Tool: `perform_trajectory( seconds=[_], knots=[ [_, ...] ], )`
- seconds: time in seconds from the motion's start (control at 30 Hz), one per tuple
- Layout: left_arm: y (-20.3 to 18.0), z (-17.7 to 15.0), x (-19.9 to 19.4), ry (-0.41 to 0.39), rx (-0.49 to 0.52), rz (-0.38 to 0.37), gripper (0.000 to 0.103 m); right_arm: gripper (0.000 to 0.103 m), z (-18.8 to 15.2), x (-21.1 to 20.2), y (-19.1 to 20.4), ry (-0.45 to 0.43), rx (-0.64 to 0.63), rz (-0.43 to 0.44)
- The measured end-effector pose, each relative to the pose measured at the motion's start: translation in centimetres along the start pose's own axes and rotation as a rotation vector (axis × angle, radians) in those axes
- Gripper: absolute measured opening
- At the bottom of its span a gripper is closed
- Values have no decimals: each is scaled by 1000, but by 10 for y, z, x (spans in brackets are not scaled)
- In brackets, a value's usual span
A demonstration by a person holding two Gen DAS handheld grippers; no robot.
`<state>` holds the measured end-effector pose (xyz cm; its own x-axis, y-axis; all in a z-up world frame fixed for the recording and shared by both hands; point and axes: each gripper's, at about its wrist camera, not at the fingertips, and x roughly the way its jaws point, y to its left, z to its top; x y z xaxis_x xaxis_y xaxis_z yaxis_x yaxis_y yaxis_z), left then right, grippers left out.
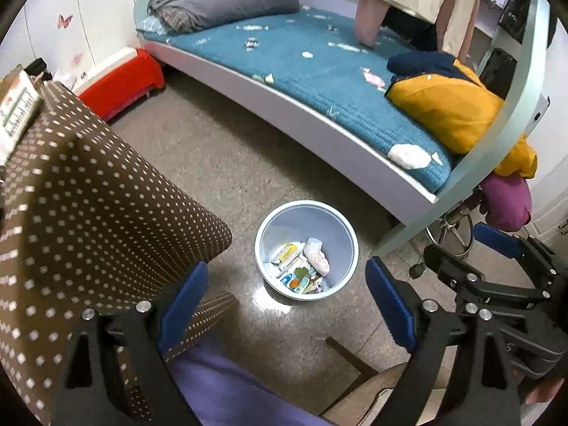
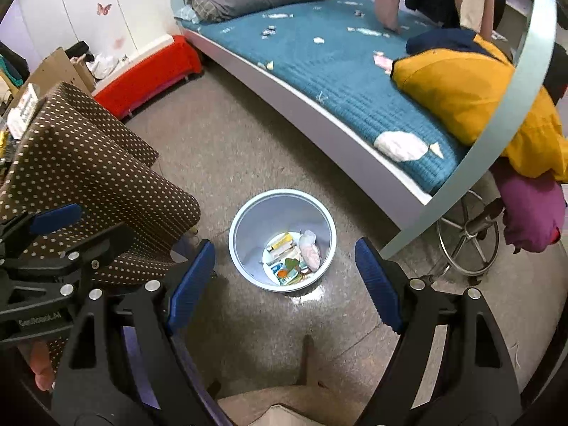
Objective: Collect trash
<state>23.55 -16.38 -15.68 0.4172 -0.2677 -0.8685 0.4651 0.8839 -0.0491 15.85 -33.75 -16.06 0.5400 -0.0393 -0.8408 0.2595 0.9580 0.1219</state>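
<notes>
Blue-padded jaws on both the left gripper (image 1: 287,305) and right gripper (image 2: 285,277) are standing wide apart, holding nothing — both hanging over the pale wastebasket (image 1: 264,245), already part-filled. Crumpled tissue (image 1: 408,156) and wrappers (image 1: 372,78) are lying on the teal mattress (image 1: 319,81), well apart from it; thin scraps are likely slipping from pads or missing the rim.

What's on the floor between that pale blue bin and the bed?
Nothing: between the bin and the bed there is only bare speckled floor. Both wrist views show it; the scraps still to collect lie up on the blue mattress cover.
</notes>
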Motion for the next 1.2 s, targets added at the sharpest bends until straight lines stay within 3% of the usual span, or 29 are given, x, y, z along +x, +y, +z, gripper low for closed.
perform_trajectory(
  seconds=[0.37,0.67,1.2],
  knots=[
    [0,-12,-62,-117,-5,12,88,80,-4,-57,16,-125,-47,20],
    [22,-22,-103,-197,-37,36,89,80,0,-84,40,-185,-99,60],
    [120,-43,-142,-247,-229,155,92,81,18,-87,131,-180,-244,204]
  ],
)
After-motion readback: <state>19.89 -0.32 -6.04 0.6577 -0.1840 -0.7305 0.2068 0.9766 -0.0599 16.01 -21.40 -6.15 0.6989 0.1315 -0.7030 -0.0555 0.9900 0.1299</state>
